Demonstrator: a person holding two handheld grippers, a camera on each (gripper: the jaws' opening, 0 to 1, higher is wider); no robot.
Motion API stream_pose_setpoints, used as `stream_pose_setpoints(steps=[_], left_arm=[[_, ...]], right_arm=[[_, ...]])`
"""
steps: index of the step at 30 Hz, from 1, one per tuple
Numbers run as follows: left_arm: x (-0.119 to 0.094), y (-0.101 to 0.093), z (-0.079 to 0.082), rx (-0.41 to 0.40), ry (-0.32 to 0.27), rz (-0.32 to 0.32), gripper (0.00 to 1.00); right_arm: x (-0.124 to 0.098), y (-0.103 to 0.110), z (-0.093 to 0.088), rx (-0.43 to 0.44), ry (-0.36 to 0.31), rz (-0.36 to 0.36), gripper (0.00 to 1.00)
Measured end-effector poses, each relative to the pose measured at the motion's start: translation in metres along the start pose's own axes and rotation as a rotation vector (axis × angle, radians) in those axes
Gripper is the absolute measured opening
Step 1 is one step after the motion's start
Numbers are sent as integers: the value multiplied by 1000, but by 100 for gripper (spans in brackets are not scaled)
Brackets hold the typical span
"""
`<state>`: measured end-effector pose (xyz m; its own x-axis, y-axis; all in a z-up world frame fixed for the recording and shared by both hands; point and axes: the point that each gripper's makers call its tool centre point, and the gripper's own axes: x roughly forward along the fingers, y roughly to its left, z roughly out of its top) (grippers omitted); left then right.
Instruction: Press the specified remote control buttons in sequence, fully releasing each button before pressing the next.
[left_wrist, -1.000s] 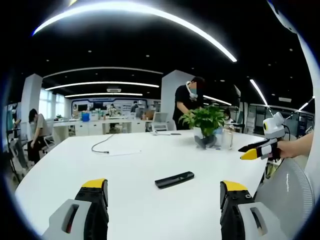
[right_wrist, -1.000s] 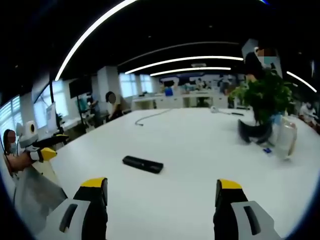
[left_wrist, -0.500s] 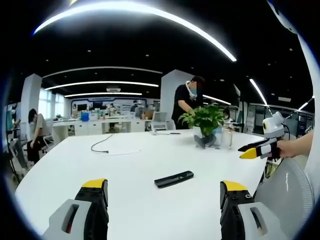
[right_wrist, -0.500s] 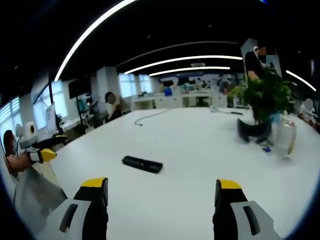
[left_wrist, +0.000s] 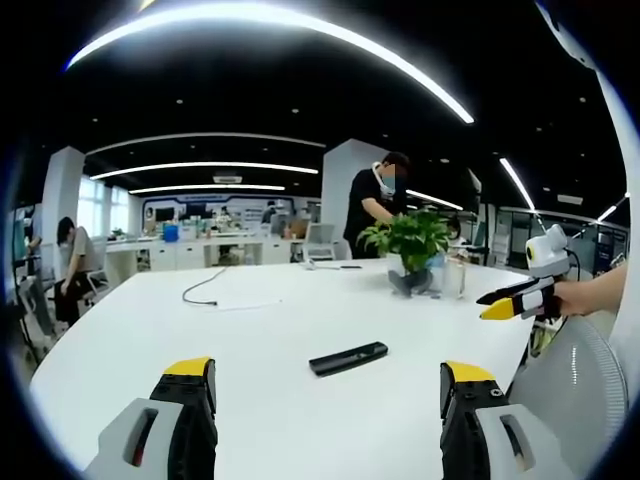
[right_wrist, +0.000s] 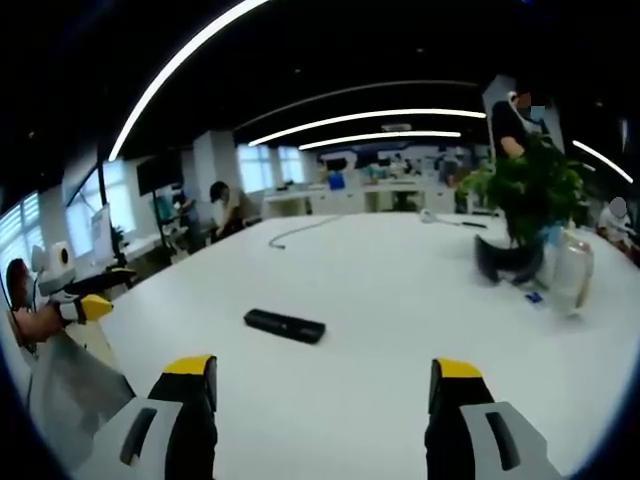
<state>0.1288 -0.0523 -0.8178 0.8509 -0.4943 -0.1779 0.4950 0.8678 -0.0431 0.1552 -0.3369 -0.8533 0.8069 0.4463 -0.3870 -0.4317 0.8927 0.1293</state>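
Nothing moved, remote (left_wrist: 348, 358) flat, cable (left_wrist: 203, 288) beyond

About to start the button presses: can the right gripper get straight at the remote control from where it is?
Probably yes. The remote control lies flat on bare white table, ahead and left of the open right gripper, with nothing between. The potted plant stands far off to the side.

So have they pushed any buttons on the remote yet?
Nothing looks done. The remote lies alone on the white table. Both the left gripper and right gripper hang short of it, jaws wide apart, holding nothing. All the presses are left.
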Motion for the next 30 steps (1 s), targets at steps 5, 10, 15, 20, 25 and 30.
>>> stream_pose_setpoints(steps=[5,10,15,20,25,30], left_arm=[[0,0,0,1,2,0,96],[0,0,0,0,2,0,96],[0,-1,1,1,1,-1,96],[1,-1,1,1,3,-3,96],[1,-2,0,1,6,-8,96],[2,-3,0,2,9,-11,96]], right_arm=[[0,-1,-1,0,5,-1,86],[0,0,-1,0,8,-1,85],[0,0,-1,-2,12,0,85],[0,0,-1,-3,15,1,85],[1,0,-2,-6,18,3,85],[1,0,-2,-6,21,3,85]])
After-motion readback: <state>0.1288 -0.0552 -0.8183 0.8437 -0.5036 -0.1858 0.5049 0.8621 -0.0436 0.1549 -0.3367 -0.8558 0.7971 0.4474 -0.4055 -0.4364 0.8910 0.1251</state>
